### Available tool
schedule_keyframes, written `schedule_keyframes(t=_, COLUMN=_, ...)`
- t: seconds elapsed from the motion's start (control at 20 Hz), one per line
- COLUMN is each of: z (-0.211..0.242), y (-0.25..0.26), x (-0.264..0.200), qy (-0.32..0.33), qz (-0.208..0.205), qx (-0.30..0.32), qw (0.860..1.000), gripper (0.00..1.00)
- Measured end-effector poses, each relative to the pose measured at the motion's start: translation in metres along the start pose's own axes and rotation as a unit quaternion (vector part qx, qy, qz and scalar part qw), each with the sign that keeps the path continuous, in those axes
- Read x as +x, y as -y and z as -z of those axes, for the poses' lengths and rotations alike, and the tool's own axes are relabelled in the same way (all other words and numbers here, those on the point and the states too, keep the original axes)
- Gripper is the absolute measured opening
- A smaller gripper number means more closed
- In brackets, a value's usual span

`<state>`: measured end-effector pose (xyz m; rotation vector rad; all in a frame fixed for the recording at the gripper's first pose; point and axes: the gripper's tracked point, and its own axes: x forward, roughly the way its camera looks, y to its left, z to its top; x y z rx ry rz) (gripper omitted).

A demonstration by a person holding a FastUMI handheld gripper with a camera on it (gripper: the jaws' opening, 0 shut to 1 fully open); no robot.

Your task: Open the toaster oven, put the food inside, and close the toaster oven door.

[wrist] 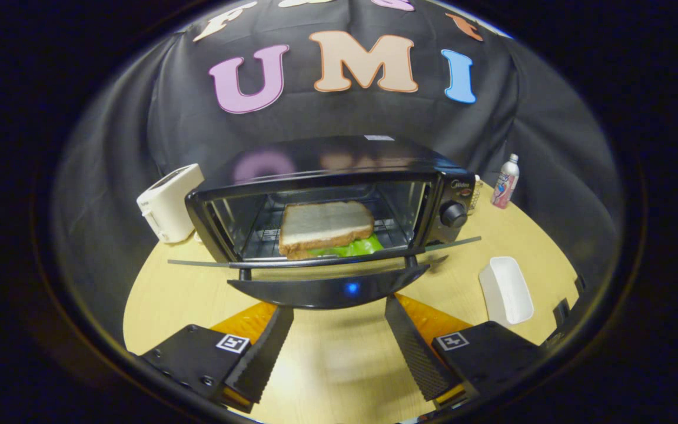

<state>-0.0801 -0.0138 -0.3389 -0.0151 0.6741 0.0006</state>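
**Sandwich loaded, door yet to close**

The gripper [339, 330] is spread wide and holds nothing. Just ahead of its fingertips hangs the handle of the black toaster oven's [339, 176] dropped glass door [327, 277]. Beyond it, the white-bread sandwich with green lettuce [327, 229] lies on the rack inside. Closing seems the step left: get under the handle and lift.

Your gripper [339, 306], fingers spread and empty, is facing the toaster oven [339, 194]; its lowered door [327, 288] is blocking straight ahead.
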Motion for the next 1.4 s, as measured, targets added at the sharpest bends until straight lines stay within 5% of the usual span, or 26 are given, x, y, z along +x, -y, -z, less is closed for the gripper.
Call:
schedule_keyframes(t=1.1, z=-0.065, y=0.000, x=0.005, qy=0.059, qz=-0.016, qx=0.046, qw=0.997, gripper=0.99)
schedule_keyframes(t=1.4, z=-0.119, y=0.002, x=-0.018, qy=0.114, qz=-0.018, qx=0.037, qw=0.993, gripper=0.99)
